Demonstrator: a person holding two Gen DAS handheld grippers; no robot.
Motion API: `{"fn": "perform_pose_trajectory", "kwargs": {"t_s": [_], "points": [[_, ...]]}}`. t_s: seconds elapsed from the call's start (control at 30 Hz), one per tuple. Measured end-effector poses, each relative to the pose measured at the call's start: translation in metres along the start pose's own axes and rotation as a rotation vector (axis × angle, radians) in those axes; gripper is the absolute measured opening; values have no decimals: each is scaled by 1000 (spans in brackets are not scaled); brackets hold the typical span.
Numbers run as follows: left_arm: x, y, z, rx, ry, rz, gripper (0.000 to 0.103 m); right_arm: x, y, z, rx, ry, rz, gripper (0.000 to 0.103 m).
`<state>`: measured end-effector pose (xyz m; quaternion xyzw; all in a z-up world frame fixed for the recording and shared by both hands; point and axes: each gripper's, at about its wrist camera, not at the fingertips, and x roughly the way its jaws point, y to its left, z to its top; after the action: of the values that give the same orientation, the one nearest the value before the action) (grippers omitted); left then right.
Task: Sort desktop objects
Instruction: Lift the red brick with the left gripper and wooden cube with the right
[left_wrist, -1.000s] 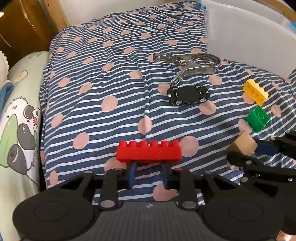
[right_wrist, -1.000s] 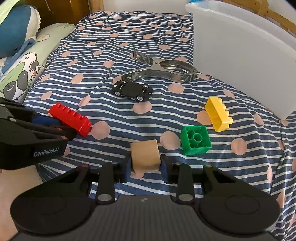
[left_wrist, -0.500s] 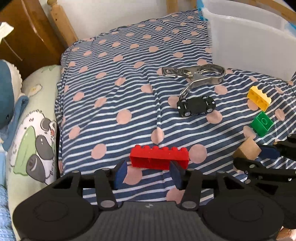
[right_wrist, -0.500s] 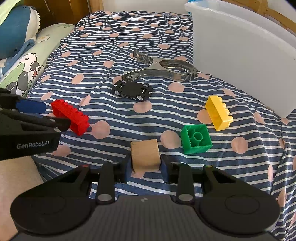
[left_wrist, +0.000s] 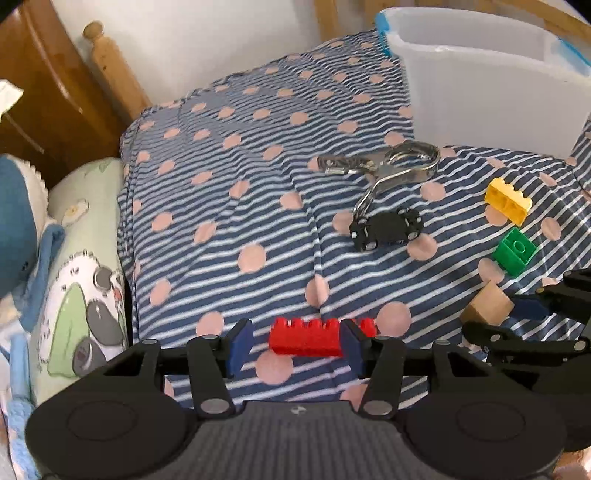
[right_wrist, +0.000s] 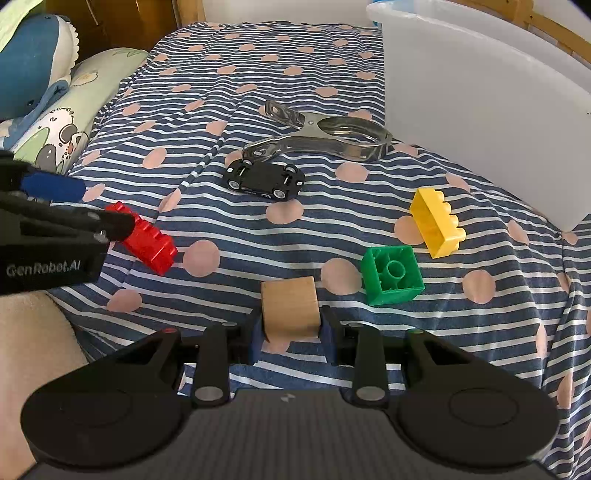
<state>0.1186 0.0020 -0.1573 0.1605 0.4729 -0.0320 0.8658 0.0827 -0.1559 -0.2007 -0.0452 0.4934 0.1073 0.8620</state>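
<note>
While the right gripper (right_wrist: 291, 328) has its two blue-padded fingers pressed against both sides of a wooden block (right_wrist: 290, 312), the left gripper (left_wrist: 297, 345) is spread wide, with a long red brick (left_wrist: 308, 336) lying on the cloth between its fingers. The brick's right end sits at or behind the right finger pad (left_wrist: 352, 345); whether they touch cannot be told, and a clear gap separates the brick from the left pad. From the right wrist view, the red brick (right_wrist: 147, 242) lies just beyond the left gripper's dark fingertips.

Just right of the wooden block rests a green brick (right_wrist: 391, 275), its hollow underside turned up, and beside that a yellow brick (right_wrist: 437, 221) on its side. Farther back, a black toy car (right_wrist: 264, 179) lies upside down, wheels up, next to a large metal clamp (right_wrist: 325, 138).

A translucent white plastic bin (right_wrist: 480, 107) stands at the far right; its contents are hidden by its wall.

Everything sits on a navy-and-white striped bedsheet with pink dots (left_wrist: 240, 177). To the left are a cartoon-print pillow (left_wrist: 77, 295) and a blue plush toy (right_wrist: 33, 62), with a wooden bedpost (left_wrist: 110, 66) and white wall behind.
</note>
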Motion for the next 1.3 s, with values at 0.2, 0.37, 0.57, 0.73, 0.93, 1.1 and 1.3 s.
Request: {"fn": "perform_pose_trajectory", "kwargs": {"t_s": [0.2,0.37,0.57,0.73,0.93,1.1,1.3], "points": [[12,-5,2,57,8,-32,60,0,0,1,3,3,2,35],[19,-10,1,75,9,-60,61,1,1,1,2,3,2,35],[19,-15,-5,109,9,-88,68,1,0,1,2,3,2,35],[19,-21,-15,138,24,-76,68,0,0,0,3,2,3,34],[18,-19,-20,120,25,-69,68,0,0,-1,4,1,3,34],[20,-13,-18,94,23,-72,68,-1,-1,-1,3,1,5,34],[22,-11,-14,73,14,-73,68,-1,-1,-1,5,2,3,34]]}}
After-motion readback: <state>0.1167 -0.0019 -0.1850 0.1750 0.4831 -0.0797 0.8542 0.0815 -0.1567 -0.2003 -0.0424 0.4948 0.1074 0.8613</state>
